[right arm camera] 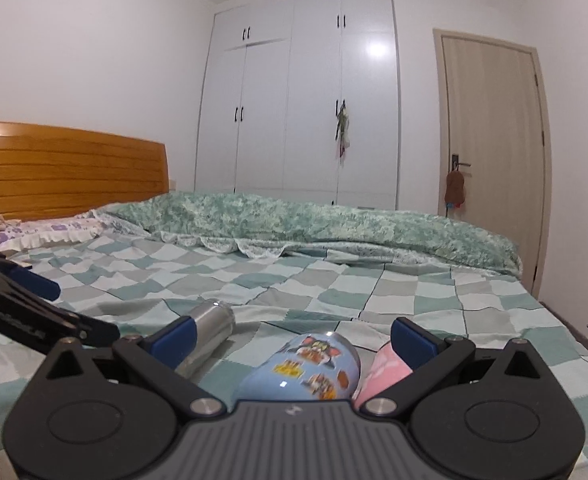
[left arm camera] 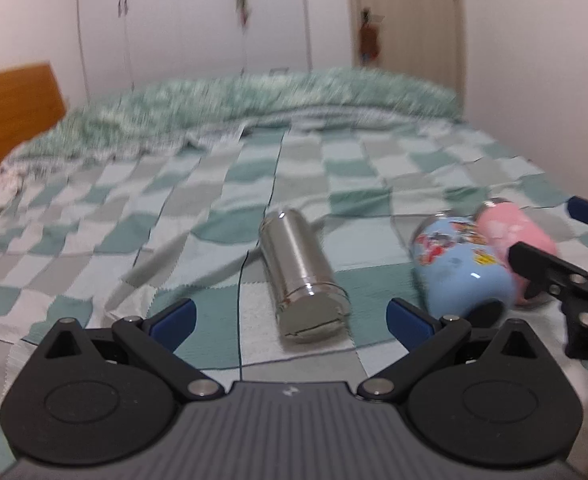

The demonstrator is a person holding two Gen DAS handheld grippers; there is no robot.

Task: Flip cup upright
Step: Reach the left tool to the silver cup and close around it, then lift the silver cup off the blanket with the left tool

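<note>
Three cups lie on their sides on the checked bed sheet (left arm camera: 93, 216). A steel cup (left arm camera: 300, 270) lies in the middle, its closed end toward my left gripper (left arm camera: 291, 320), which is open with the cup's end between its blue pads. A light blue cartoon cup (left arm camera: 460, 266) and a pink cup (left arm camera: 514, 232) lie to the right. In the right wrist view my right gripper (right arm camera: 291, 340) is open, with the blue cup (right arm camera: 306, 372) between its fingers, the pink cup (right arm camera: 382, 372) by the right pad and the steel cup (right arm camera: 207, 336) by the left pad.
A rumpled green quilt (right arm camera: 334, 224) lies across the far side of the bed. A wooden headboard (right arm camera: 65, 168) and pillow (right arm camera: 49, 232) are at the left. A white wardrobe (right arm camera: 302, 100) and a door (right arm camera: 494, 128) stand behind. The right gripper's arm (left arm camera: 566, 280) shows beside the pink cup.
</note>
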